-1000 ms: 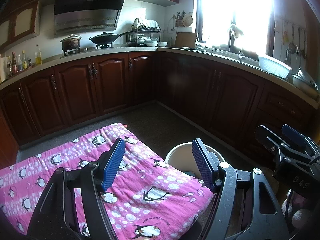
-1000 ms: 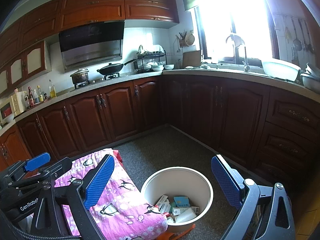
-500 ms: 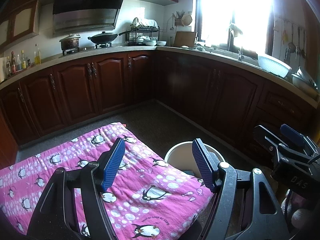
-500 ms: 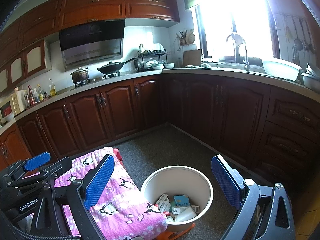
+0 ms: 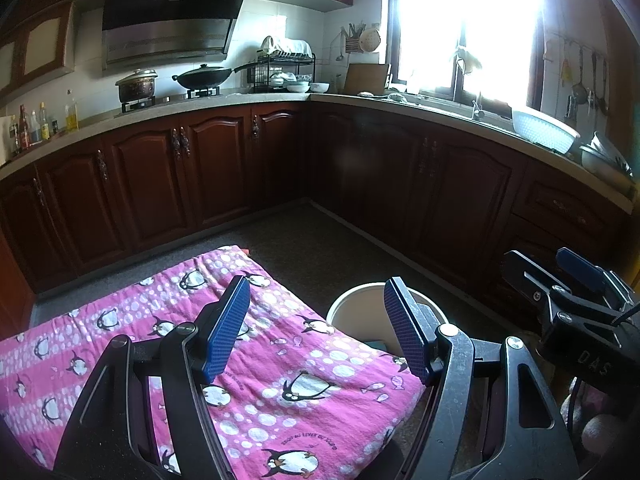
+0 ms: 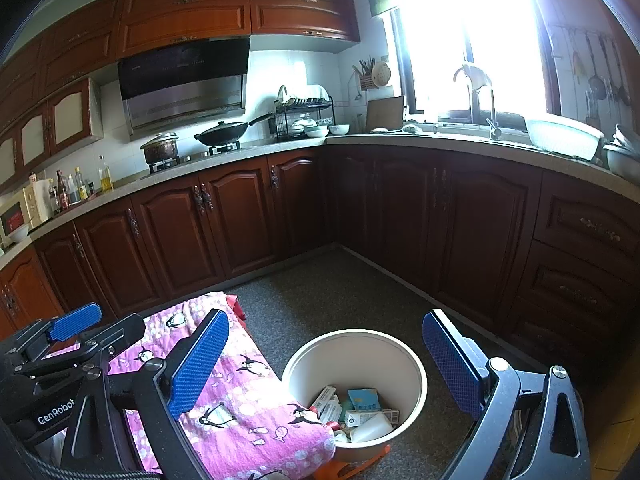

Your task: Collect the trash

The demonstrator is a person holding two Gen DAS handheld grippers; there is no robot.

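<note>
1. Pink penguin cloth (image 5: 280,360) covers the low surface at 7–8 o'clock in both views, nothing lying on it.
2. Left gripper (image 5: 316,330) hangs over the cloth's right edge, jaws parted about halfway, nothing between the pads.
3. White bin (image 6: 356,384) stands on the floor at 6 o'clock in the right view, touching the cloth's corner; cartons and a white bottle (image 6: 372,426) lie inside.
4. Right gripper (image 6: 326,364) hangs above the bin, jaws wide apart, holding nothing.

The left gripper (image 5: 316,328) hovers with jaws apart and empty above a pink penguin cloth (image 5: 280,360), a white bin (image 5: 360,308) just beyond.
</note>
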